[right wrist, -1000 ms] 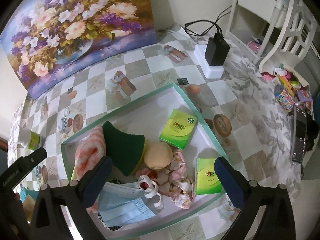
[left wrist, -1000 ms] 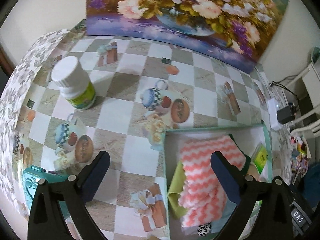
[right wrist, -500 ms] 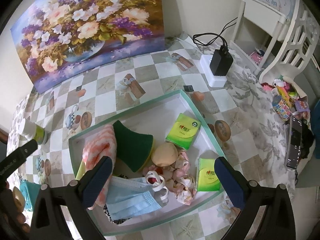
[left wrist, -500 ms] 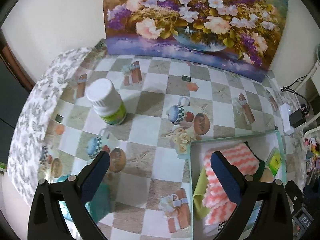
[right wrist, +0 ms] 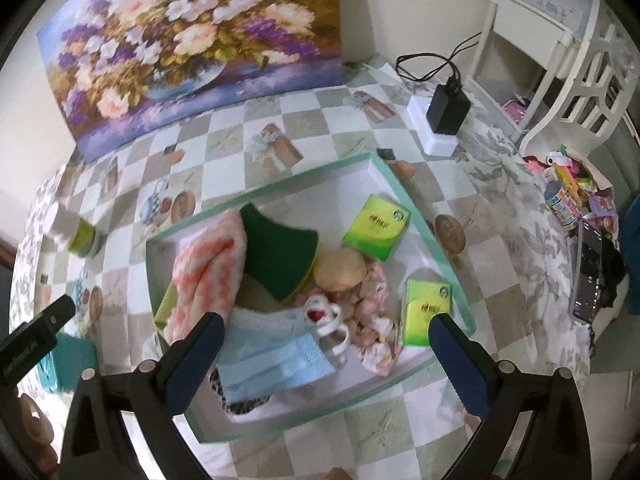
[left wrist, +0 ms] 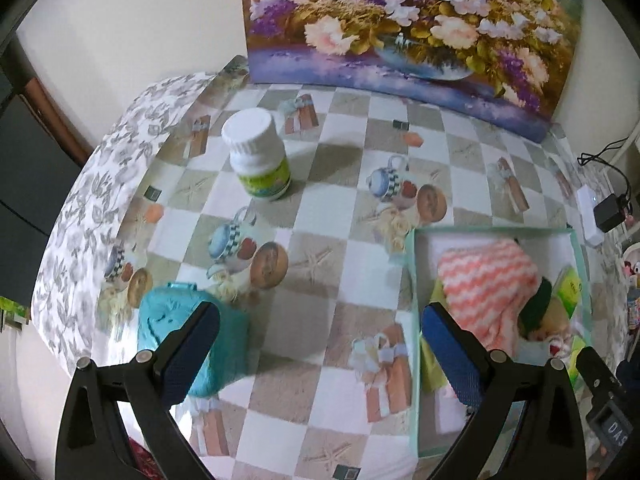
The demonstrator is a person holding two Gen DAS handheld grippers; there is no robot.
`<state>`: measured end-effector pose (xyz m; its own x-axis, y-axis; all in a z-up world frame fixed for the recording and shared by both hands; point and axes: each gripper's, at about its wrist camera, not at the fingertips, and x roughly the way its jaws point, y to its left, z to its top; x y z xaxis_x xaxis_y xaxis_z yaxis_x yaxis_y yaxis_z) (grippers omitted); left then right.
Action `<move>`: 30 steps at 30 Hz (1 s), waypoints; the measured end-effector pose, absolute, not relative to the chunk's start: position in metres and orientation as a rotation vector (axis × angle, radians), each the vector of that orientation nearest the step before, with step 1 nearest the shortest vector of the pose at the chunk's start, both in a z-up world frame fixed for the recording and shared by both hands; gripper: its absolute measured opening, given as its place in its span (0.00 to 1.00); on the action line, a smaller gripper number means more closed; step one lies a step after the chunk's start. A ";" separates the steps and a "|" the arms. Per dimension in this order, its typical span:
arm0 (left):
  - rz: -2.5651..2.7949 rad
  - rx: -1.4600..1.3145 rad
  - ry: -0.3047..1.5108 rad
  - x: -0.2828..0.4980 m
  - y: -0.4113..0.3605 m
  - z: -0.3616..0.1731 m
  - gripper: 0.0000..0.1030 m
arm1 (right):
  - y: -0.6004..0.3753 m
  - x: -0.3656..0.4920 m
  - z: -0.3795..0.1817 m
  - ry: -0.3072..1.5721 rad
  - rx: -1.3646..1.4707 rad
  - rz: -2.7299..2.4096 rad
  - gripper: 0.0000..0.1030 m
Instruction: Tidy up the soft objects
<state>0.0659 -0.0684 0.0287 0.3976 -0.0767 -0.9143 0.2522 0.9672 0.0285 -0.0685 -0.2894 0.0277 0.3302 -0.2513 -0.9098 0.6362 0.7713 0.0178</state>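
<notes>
Teal cloth [left wrist: 188, 336], bunched in a soft lump, sits on the desk [left wrist: 328, 240] outside the tray [right wrist: 404, 188], partly behind the left finger of the left claw [left wrist: 316, 344]. That claw hangs above the desk with its jaws wide apart and nothing between them. The right claw [right wrist: 326, 344] hangs over the near side of the tray, jaws likewise spread and empty.

Inside the tray lie the other soft things: a pink zigzag towel [right wrist: 208, 264], a green sponge [right wrist: 280, 252], a round tan puff [right wrist: 340, 268], a blue face mask [right wrist: 272, 356], a floral scrunchie [right wrist: 372, 316] and 2 green tissue packs [right wrist: 376, 226]. A white-capped bottle [left wrist: 258, 156] stands upright on the desk, well apart from the tray, and is hard, so probably not part of the job.

By the look of it, the teal cloth is the 1 soft item left outside. It should be light and limp, sagging once lifted, with no fragility to worry about. Best hold is likely a pinch at the highest fold of the bunch, deep enough that fabric fills the jaws, since a shallow nip on a loose edge could slip out or leave a corner trailing over the tray wall.
</notes>
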 end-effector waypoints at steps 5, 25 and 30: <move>-0.205 0.156 1.156 0.052 -0.054 0.027 0.98 | -0.273 -0.073 0.026 1.098 0.376 -0.588 1.00; -0.171 0.270 1.123 -0.001 -0.009 0.018 0.98 | -0.214 -0.101 0.007 1.138 0.298 -0.538 1.00; -0.171 0.291 1.134 -0.010 -0.001 0.011 0.98 | -0.207 -0.109 0.004 1.139 0.296 -0.540 1.00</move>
